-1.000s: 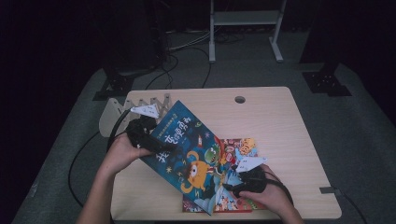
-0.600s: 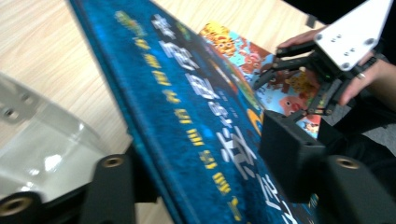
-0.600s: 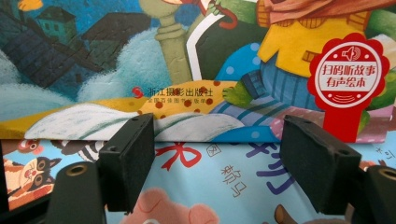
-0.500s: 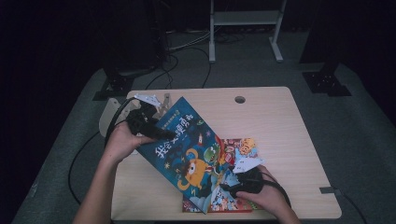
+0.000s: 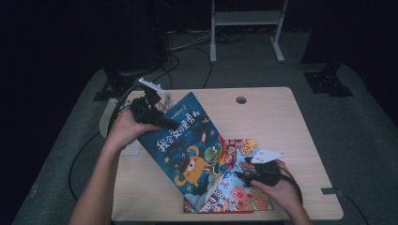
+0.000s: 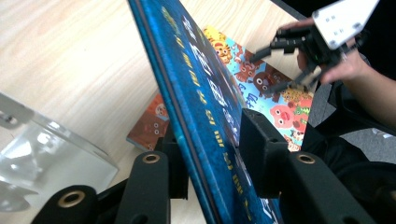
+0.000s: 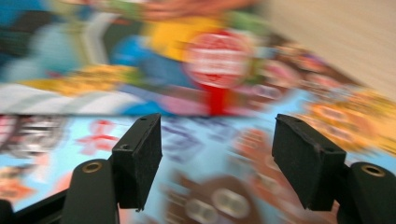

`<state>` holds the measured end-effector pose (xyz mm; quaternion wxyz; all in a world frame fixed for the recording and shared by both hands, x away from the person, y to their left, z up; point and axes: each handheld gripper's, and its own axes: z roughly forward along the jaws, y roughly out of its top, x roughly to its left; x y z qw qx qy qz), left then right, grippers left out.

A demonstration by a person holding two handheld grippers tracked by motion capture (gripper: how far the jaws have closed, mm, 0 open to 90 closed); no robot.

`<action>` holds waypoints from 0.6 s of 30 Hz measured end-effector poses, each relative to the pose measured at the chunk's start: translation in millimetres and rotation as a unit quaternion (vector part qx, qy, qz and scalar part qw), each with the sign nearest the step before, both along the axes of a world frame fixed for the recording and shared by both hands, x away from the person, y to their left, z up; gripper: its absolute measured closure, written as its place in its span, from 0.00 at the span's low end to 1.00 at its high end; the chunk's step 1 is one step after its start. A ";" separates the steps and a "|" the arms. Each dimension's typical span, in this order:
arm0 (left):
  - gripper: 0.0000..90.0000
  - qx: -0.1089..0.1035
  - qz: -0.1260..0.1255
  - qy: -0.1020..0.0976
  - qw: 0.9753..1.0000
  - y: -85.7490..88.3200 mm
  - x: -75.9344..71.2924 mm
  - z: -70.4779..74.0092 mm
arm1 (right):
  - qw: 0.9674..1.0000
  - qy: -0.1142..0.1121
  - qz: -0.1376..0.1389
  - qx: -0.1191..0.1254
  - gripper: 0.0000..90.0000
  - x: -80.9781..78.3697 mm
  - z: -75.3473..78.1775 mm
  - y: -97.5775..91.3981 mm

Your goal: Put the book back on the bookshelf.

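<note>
- The left gripper (image 5: 170, 123) has hold of the blue book (image 5: 192, 151) at its upper-left edge; its jaws have just been closing and now pinch the cover from both sides, as the left gripper view shows close up.
- The blue book is tilted up off the table (image 5: 286, 117), its gripped edge raised; its lower corner comes down at the near edge of the table, across a second book (image 5: 240, 193) (a bright one with cartoon animals) that lies flat there.
- The right gripper (image 5: 245, 175) sits low over the flat book, just beside the blue book's right edge; its jaws have just been narrowing, yet in its own view the pads stand apart with nothing between them, only the printed page beyond (blurred).
- The left hand (image 5: 123, 132) is at the table's left side, the right hand (image 5: 282, 191) near the front right corner; the two are well apart.
- A clear stand (image 6: 49, 147) sits on the wood just beside the left gripper.
</note>
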<state>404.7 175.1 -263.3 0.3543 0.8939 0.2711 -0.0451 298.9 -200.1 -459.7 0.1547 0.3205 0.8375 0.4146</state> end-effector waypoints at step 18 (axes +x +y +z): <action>0.84 0.048 -0.039 -0.010 0.998 -29.3 2.7 49.8 | 0.975 0.022 -0.219 -0.023 0.34 31.6 -36.7 -93.1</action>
